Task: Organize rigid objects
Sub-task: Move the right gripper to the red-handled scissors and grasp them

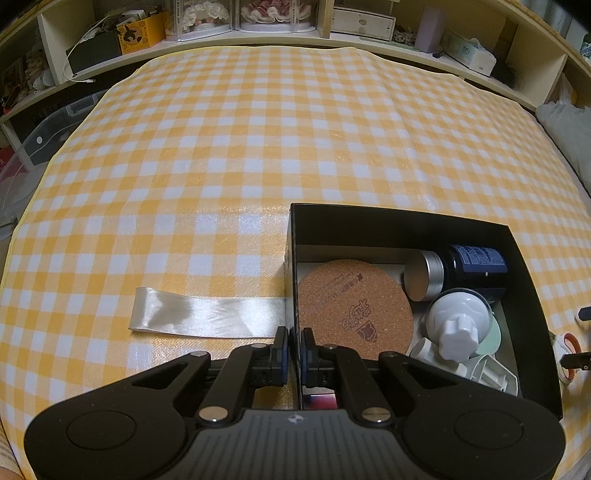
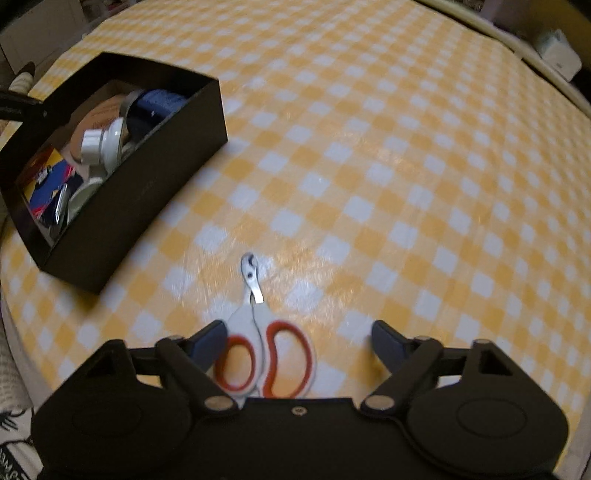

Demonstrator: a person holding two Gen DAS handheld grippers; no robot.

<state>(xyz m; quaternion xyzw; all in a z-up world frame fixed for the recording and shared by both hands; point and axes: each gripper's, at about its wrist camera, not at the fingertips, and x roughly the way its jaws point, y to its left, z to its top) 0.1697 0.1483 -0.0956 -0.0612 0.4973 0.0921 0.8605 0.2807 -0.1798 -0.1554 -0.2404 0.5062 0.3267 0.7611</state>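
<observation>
A black box point(image 1: 406, 218) sits on the checked cloth and holds a cork coaster point(image 1: 351, 306), a dark jar with a silver lid point(image 1: 458, 269) and white plastic parts point(image 1: 454, 328). My left gripper point(image 1: 294, 349) is shut on the box's left wall. In the right wrist view the box point(image 2: 147, 184) lies at the left. Small scissors with red-and-white handles point(image 2: 266, 354) lie on the cloth between the open fingers of my right gripper point(image 2: 299, 343), close to the left finger.
A white satin ribbon point(image 1: 207, 314) lies flat left of the box. Shelves with boxes and clutter point(image 1: 258, 18) run along the far edge of the yellow checked tablecloth point(image 1: 258, 147). The right gripper's tip shows at the left wrist view's right edge point(image 1: 576, 360).
</observation>
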